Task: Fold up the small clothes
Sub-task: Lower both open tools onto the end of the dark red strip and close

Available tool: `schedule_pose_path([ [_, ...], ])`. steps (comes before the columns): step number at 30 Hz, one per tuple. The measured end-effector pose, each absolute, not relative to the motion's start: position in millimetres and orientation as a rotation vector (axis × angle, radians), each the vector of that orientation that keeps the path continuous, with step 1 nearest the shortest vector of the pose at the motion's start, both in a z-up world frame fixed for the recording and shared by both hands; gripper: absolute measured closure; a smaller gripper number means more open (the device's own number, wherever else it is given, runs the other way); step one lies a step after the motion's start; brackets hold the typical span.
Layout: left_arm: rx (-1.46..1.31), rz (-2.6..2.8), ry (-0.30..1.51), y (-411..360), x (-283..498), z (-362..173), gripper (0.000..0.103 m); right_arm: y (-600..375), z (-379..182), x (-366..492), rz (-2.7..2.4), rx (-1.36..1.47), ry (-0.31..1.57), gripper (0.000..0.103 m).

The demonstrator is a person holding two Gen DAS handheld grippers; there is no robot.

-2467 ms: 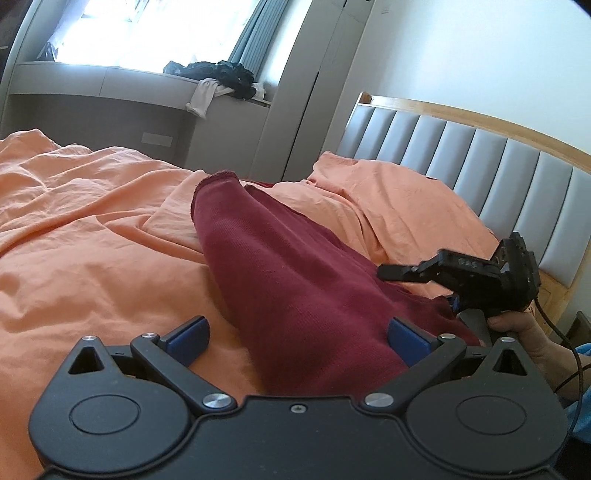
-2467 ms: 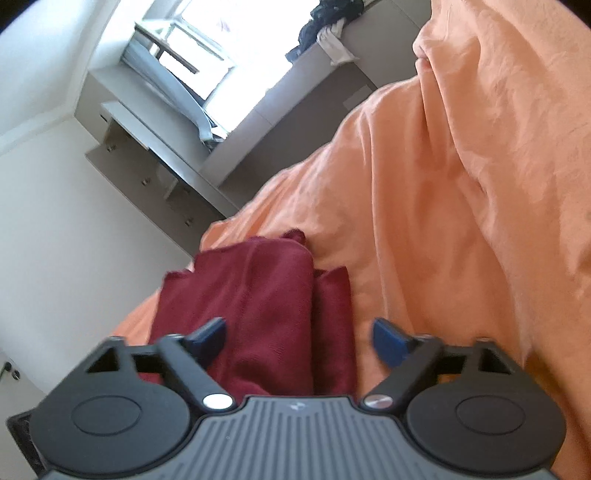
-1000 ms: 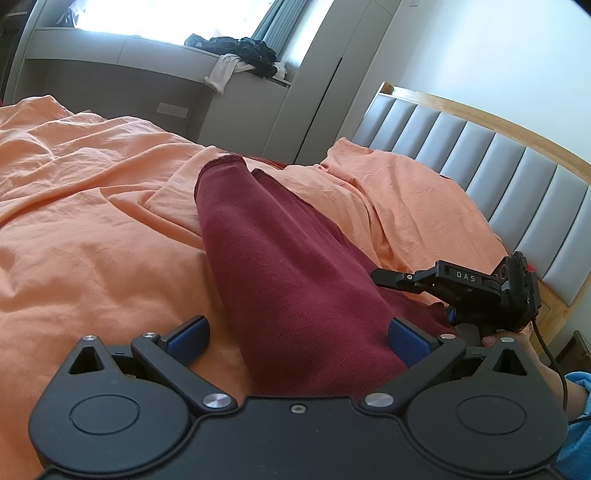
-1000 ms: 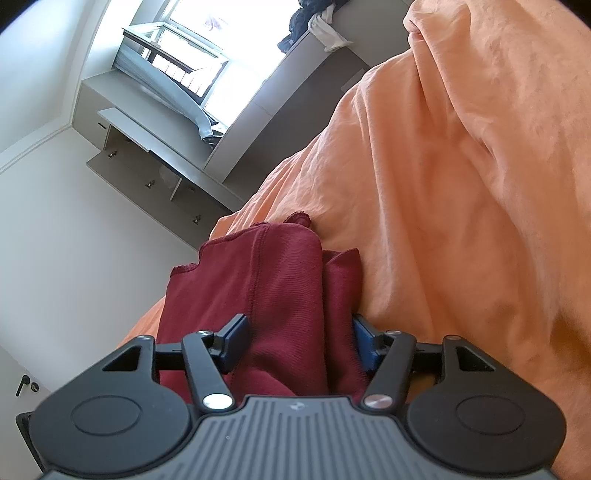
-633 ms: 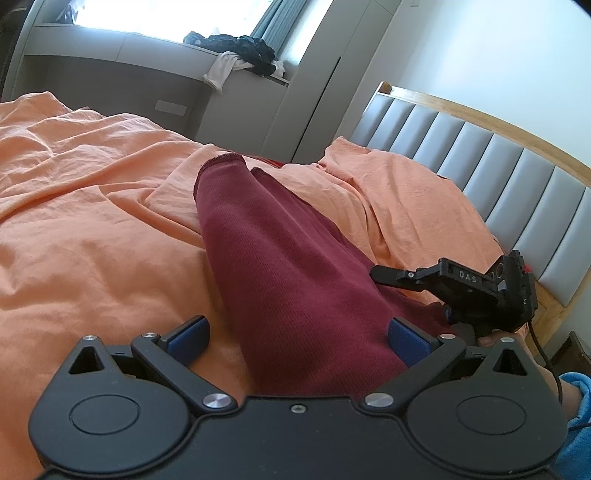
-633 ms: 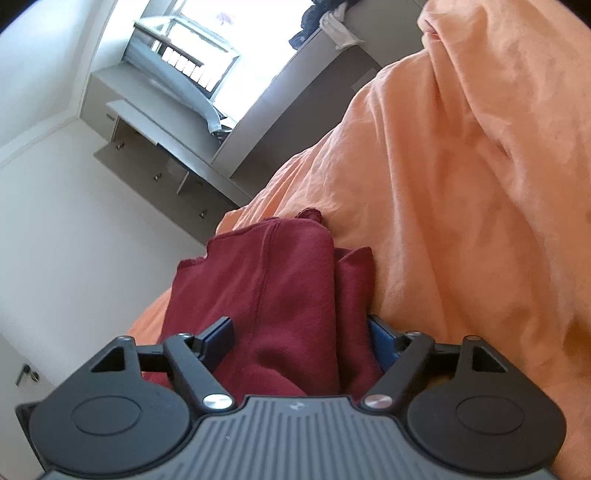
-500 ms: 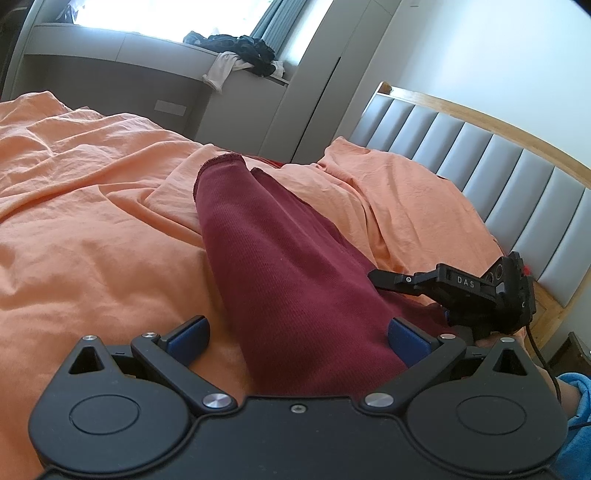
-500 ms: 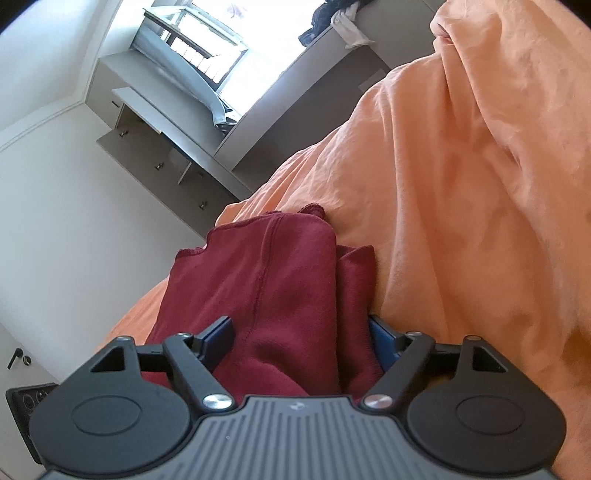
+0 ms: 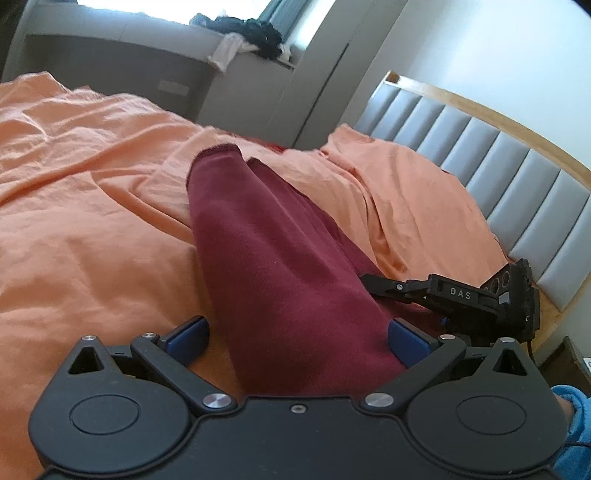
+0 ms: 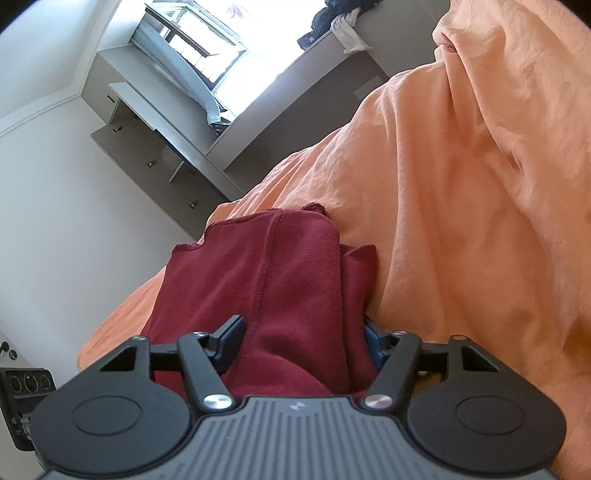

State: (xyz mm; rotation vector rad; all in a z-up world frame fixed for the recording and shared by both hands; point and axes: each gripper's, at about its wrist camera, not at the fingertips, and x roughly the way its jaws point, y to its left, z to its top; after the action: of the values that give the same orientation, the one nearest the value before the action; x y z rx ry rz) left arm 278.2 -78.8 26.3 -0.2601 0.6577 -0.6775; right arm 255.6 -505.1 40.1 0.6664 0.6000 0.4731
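A dark red garment (image 9: 280,266) lies folded lengthwise into a long strip on the orange bed cover (image 9: 81,206). My left gripper (image 9: 295,336) is open with its blue pads on either side of the strip's near end. My right gripper (image 10: 301,347) has its pads pressed against the garment (image 10: 280,280) at the other end, closing on the bunched cloth. In the left wrist view the right gripper (image 9: 373,282) reaches in from the right and touches the cloth's edge.
A padded grey headboard (image 9: 517,162) with a wooden frame stands at the right. An orange pillow (image 9: 399,192) lies in front of it. A window ledge (image 9: 147,33) holds a pile of dark clothes (image 9: 243,29). A grey cabinet (image 10: 155,144) stands by the wall.
My right gripper's jaws have narrowed from wide open to pressing on the red garment's end. My left gripper has stayed open around the near end and barely moved.
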Motion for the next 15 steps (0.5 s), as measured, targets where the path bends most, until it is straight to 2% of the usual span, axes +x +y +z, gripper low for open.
schedule_pose_path([
  [6,-0.255,-0.670,0.688,-79,280,28,0.000,-499,45,247,0.462,0.622,0.576,0.045],
  [15,-0.238,-0.671,0.694,-81,279,28,0.000,-492,55,242,0.441,0.564,0.562,0.046],
])
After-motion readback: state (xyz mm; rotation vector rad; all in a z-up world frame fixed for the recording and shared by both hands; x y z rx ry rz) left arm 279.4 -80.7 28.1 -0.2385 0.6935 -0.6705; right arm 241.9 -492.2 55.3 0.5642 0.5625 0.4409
